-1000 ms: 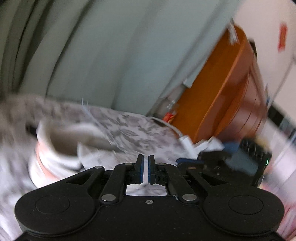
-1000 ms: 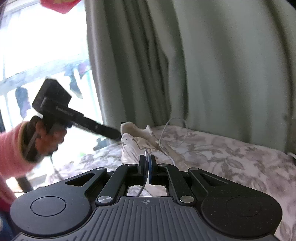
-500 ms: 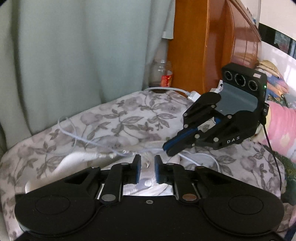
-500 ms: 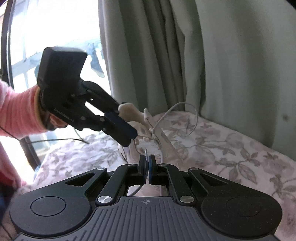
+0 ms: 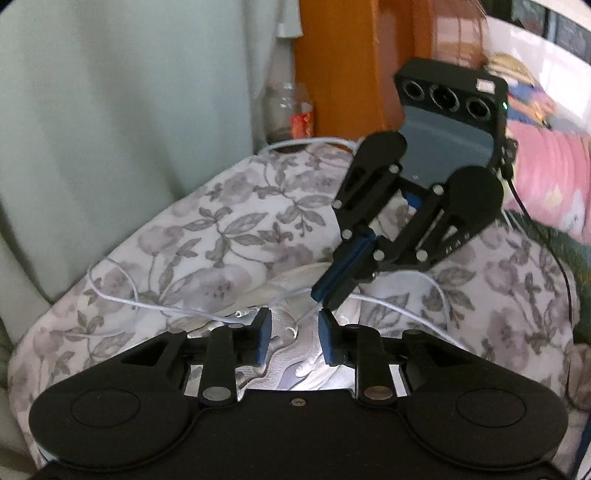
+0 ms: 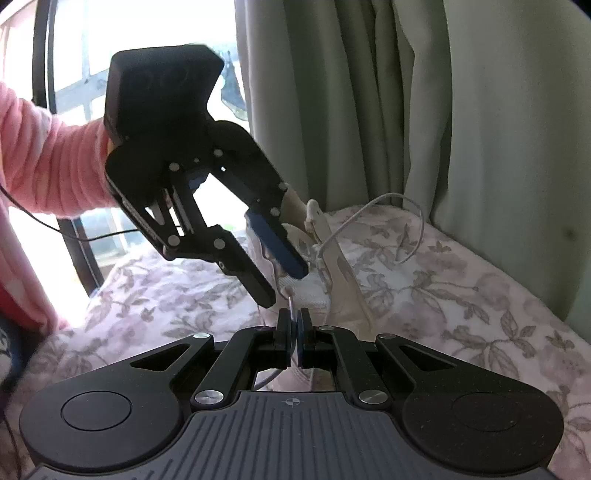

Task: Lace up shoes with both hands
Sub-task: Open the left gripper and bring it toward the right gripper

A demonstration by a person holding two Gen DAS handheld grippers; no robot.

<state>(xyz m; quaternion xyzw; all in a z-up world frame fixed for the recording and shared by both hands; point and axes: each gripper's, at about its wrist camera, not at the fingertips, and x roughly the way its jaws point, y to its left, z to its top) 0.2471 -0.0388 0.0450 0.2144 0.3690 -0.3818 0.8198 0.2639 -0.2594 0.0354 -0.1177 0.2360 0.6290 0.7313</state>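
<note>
A white shoe [image 5: 291,354] lies on a floral bed cover [image 5: 236,229], partly hidden under my left gripper [image 5: 293,326]. The left jaws are opening, and their blue pads stand apart over the shoe's top, pressing on nothing. My right gripper [image 5: 327,295] comes in from the upper right with its tips just above the left ones. In the right wrist view the right gripper [image 6: 294,323] is shut on a thin white lace [image 6: 388,197] that loops off to the right of the shoe [image 6: 314,291]. The left gripper [image 6: 284,288] reaches down at the shoe's opening. A second lace end [image 5: 166,310] trails off to the left.
A wooden headboard [image 5: 351,66] and a glass jar [image 5: 288,110] stand behind the bed cover, with a white cable [image 5: 314,142] beside them. Pale green curtains [image 6: 369,110] hang along the bed's far side. A pink sleeve [image 6: 48,166] holds the left gripper before a bright window [image 6: 147,26].
My left gripper rolled upright, swung in over the shoe, and its jaws parted from shut. My right gripper moved closer to the shoe and kept its hold on the lace.
</note>
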